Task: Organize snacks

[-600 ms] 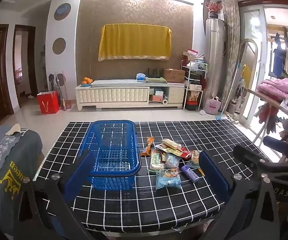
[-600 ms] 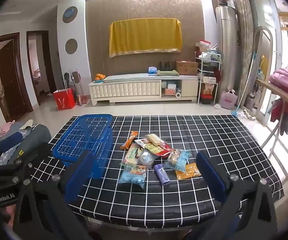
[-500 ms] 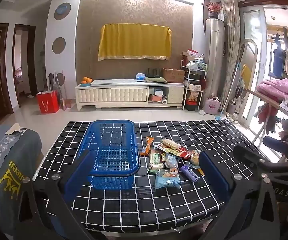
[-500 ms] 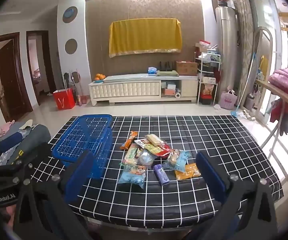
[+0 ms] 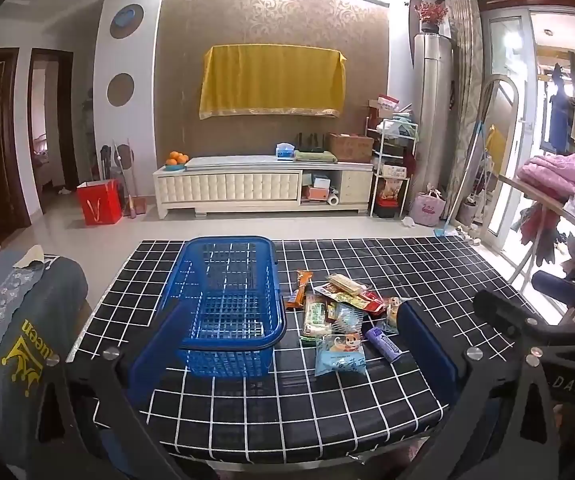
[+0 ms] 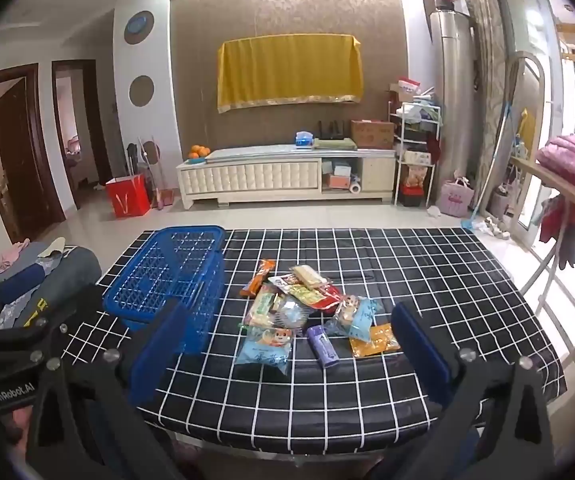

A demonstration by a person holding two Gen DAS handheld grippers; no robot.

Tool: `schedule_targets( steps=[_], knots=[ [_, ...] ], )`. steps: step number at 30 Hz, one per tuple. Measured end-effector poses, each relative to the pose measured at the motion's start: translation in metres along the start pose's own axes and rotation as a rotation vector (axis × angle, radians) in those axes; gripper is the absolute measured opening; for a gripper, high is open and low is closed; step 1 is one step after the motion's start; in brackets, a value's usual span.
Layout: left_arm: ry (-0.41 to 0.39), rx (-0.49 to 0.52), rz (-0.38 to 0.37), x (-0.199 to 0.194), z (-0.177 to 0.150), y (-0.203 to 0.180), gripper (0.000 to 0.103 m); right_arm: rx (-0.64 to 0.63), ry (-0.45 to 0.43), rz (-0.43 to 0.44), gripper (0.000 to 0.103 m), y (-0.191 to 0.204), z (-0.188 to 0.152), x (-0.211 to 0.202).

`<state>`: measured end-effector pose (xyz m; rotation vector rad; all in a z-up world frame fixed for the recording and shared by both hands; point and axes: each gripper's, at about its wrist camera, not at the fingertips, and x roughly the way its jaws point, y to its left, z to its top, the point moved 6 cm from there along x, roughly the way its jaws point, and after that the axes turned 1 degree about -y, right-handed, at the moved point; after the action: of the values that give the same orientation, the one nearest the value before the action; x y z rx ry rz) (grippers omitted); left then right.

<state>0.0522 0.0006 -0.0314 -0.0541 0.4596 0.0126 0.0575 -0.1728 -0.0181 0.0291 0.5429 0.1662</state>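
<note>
A blue plastic basket (image 5: 229, 304) stands empty on the left of the black checked table (image 5: 367, 392); it also shows in the right wrist view (image 6: 167, 284). A pile of snack packets (image 5: 339, 312) lies to its right, with a light blue packet (image 6: 265, 346), a purple tube (image 6: 322, 346) and an orange packet (image 6: 373, 340) nearest me. My left gripper (image 5: 293, 350) is open and empty above the table's near edge. My right gripper (image 6: 287, 354) is open and empty, held back from the snacks.
A grey cushion with clothes (image 5: 11, 320) sits at the table's left. A clothes rack with pink bedding (image 5: 555, 184) stands at the right. A white cabinet (image 5: 263, 188) lines the far wall across bare floor.
Both grippers have shifted very slightly; the view is almost the same. Nothing on the table has moved.
</note>
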Motion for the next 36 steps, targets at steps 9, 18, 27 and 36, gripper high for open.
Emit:
schedule_targets(
  steps=[9, 18, 27, 36],
  knots=[
    [0.009, 0.003, 0.008, 0.0028, -0.0016, -0.0015, 0.103, 0.001, 0.005, 0.002, 0.103, 0.0001, -0.0016, -0.0001],
    [0.012, 0.000, 0.012, 0.0037, -0.0015, -0.0008, 0.103, -0.001, 0.010, 0.003, 0.103, 0.0021, -0.0024, 0.0015],
    [0.010, 0.006, 0.021, 0.0020, -0.0022, 0.0002, 0.103, -0.003, 0.018, 0.005, 0.103, 0.0038, -0.0044, 0.0015],
    [0.015, 0.004, 0.020, 0.0036, -0.0030, 0.0016, 0.103, -0.006, 0.028, 0.005, 0.103, 0.0035, -0.0050, 0.0030]
  ],
)
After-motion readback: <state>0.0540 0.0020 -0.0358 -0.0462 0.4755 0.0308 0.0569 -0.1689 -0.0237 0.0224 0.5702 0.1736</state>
